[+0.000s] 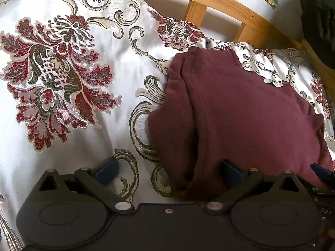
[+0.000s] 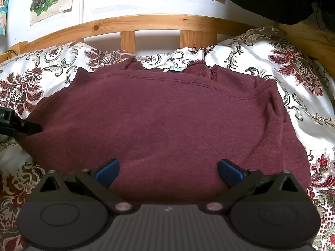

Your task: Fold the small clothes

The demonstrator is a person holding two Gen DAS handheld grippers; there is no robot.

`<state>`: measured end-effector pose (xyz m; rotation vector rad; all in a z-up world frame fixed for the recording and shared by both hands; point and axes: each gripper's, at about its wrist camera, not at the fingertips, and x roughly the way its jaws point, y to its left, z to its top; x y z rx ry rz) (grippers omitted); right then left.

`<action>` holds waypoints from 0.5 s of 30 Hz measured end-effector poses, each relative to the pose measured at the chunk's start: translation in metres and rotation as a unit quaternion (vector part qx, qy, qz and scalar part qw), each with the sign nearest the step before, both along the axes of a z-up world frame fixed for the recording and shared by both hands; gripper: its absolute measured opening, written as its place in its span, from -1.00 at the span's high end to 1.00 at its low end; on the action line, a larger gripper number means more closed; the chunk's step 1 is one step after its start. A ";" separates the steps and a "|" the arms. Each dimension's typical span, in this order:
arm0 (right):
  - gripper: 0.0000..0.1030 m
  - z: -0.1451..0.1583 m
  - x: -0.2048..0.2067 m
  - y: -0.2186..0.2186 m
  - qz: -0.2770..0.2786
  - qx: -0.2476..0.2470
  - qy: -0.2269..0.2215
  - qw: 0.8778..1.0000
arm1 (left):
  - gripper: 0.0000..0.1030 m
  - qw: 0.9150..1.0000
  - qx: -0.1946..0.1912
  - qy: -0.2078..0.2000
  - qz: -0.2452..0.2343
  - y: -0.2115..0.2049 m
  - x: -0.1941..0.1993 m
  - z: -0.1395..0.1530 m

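Maroon sweatshirt point(image 2: 163, 121) lies folded on the floral bedspread point(image 1: 62, 83), near the wooden headboard point(image 2: 146, 24). My right gripper point(image 2: 168, 172) hovers over its near edge, jaws spread wide and holding nothing. My left gripper point(image 1: 167, 172) sits at the garment's left edge, also spread apart and empty, one blue pad point(image 1: 106, 172) over the bedspread and the other on the fabric.

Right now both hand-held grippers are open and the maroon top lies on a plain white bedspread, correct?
Not quite: the bedspread is floral-patterned, not plain, as the right wrist view shows. The left hand-held gripper and right hand-held gripper are open, and the maroon top lies on it.
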<state>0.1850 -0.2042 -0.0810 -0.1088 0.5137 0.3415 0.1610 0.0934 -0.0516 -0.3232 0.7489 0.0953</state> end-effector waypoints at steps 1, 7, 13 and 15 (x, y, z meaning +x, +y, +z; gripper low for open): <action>-0.99 0.000 0.000 0.000 0.000 0.000 0.000 1.000 | -0.99 1.000 0.000 0.000 0.000 0.000 0.000 0.000; -0.99 0.000 0.000 0.000 0.000 -0.001 0.000 1.000 | -0.99 1.000 0.007 0.000 0.001 -0.001 0.000 0.000; -0.99 0.000 0.000 0.000 0.000 0.000 0.000 1.000 | -0.99 1.000 0.010 0.002 0.001 -0.003 0.001 0.000; -0.99 0.000 0.000 0.000 0.000 0.001 0.000 1.000 | -0.99 1.000 0.013 0.002 0.000 -0.004 0.001 0.000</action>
